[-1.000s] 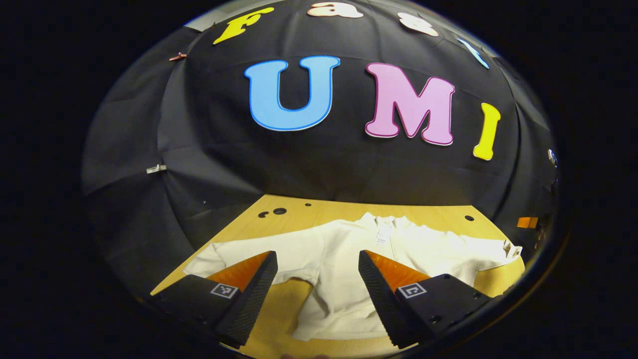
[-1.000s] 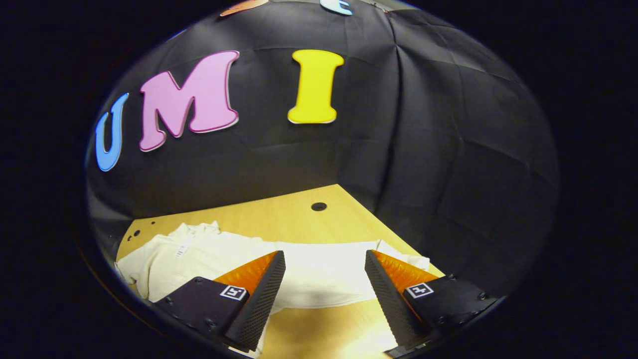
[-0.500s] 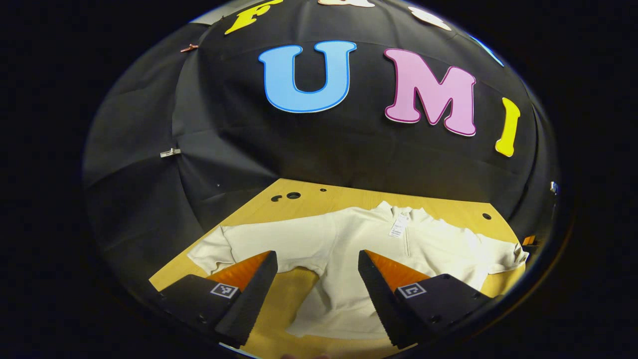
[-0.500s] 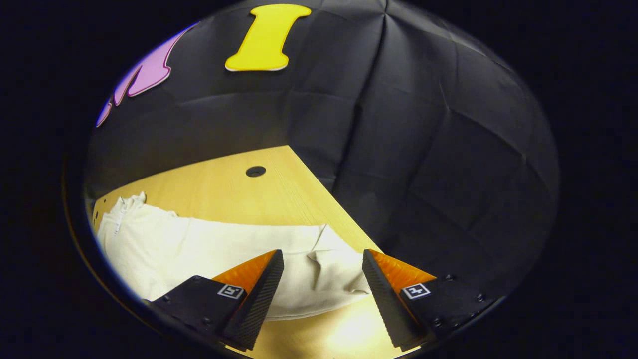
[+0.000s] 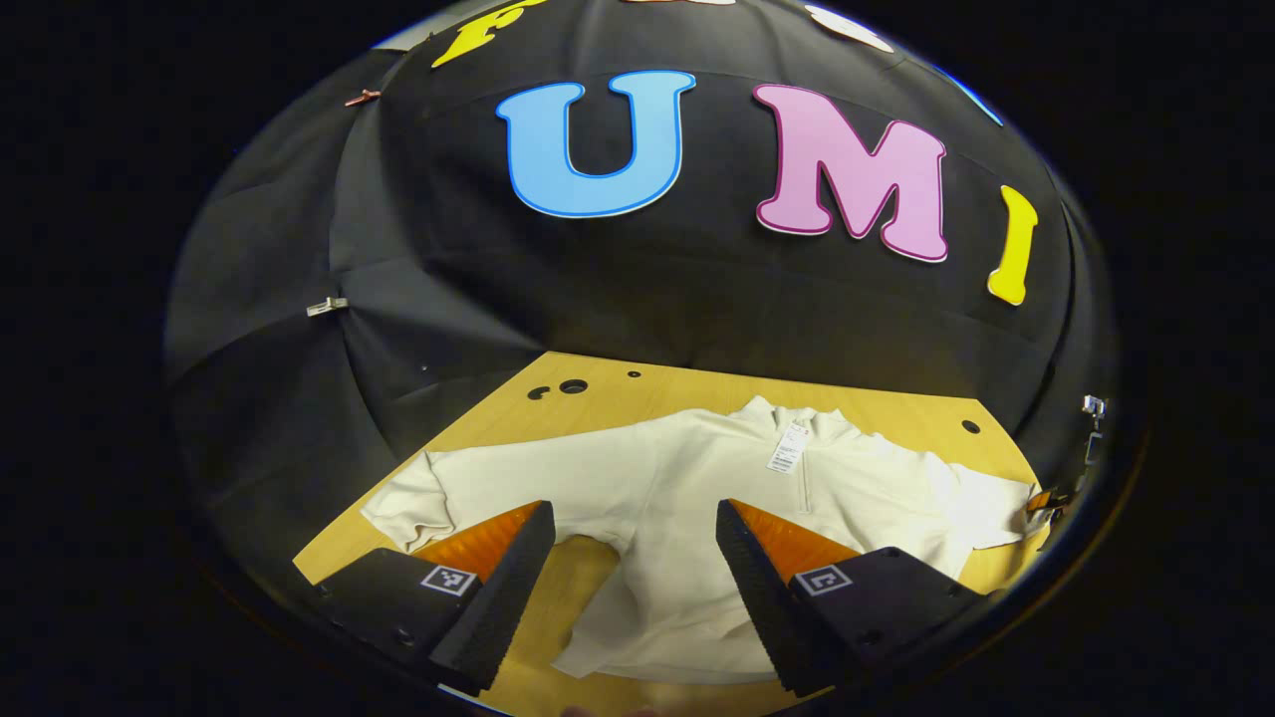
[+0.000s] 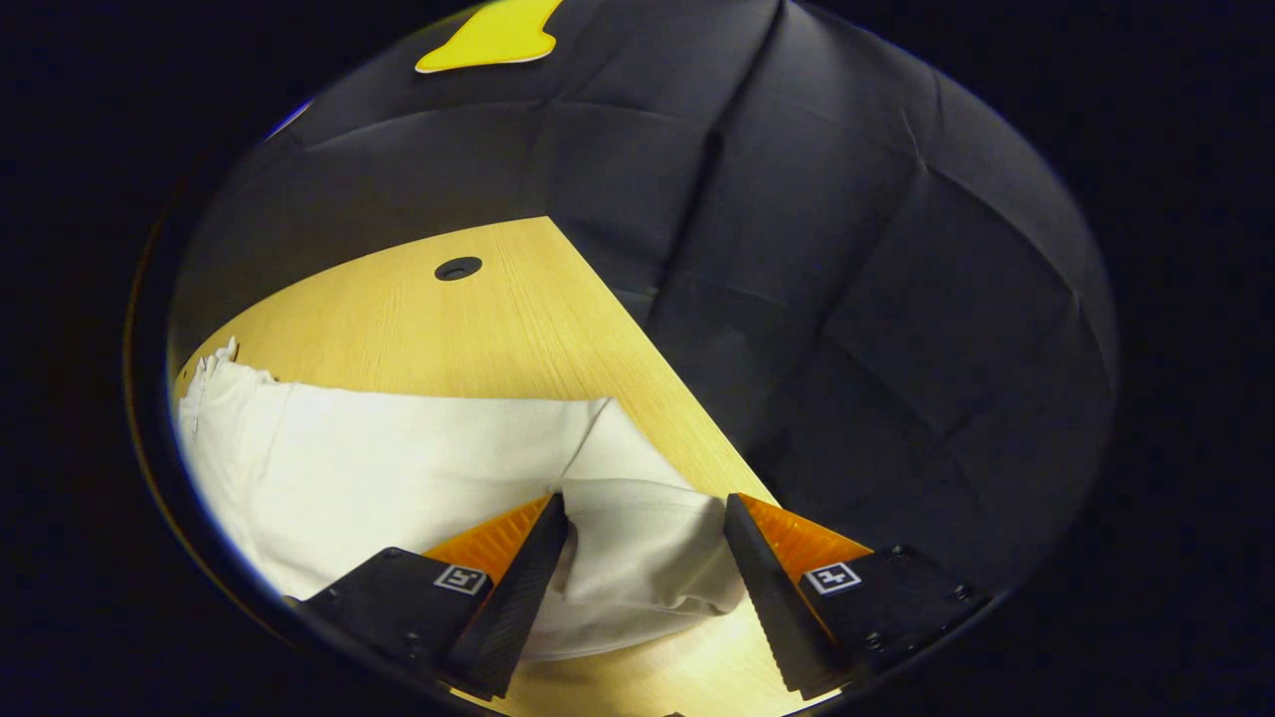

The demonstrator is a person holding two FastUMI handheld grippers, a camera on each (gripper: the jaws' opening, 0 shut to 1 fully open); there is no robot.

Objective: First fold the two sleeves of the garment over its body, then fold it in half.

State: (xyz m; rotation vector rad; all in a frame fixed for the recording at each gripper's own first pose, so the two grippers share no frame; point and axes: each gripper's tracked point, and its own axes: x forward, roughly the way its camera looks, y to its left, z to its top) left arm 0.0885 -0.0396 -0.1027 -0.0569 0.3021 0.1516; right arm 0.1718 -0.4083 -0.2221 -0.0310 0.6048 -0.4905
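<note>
A cream long-sleeved garment (image 5: 687, 508) lies flat on the wooden table (image 5: 647, 393), collar and paper tag (image 5: 787, 448) toward the back wall. Its left sleeve (image 5: 498, 483) and right sleeve (image 5: 981, 503) stretch out sideways. My left gripper (image 5: 633, 510) hovers open over the near side of the garment, between the left sleeve and the body. In the right gripper view, the right sleeve's cuff (image 6: 637, 543) lies crumpled at the table's right edge. My right gripper (image 6: 645, 500) is open, with one finger on each side of that cuff and neither pressing on it.
The black cloth wall closes in behind and to the right of the table (image 6: 478, 329). The table's right edge runs just beside the cuff. Small round holes (image 5: 573, 385) and another hole (image 6: 458, 267) mark the tabletop near the back.
My right gripper has swung right and come down onto the right sleeve's cuff, which now lies between its fingers. The left gripper has barely shifted. Both have stayed open.
</note>
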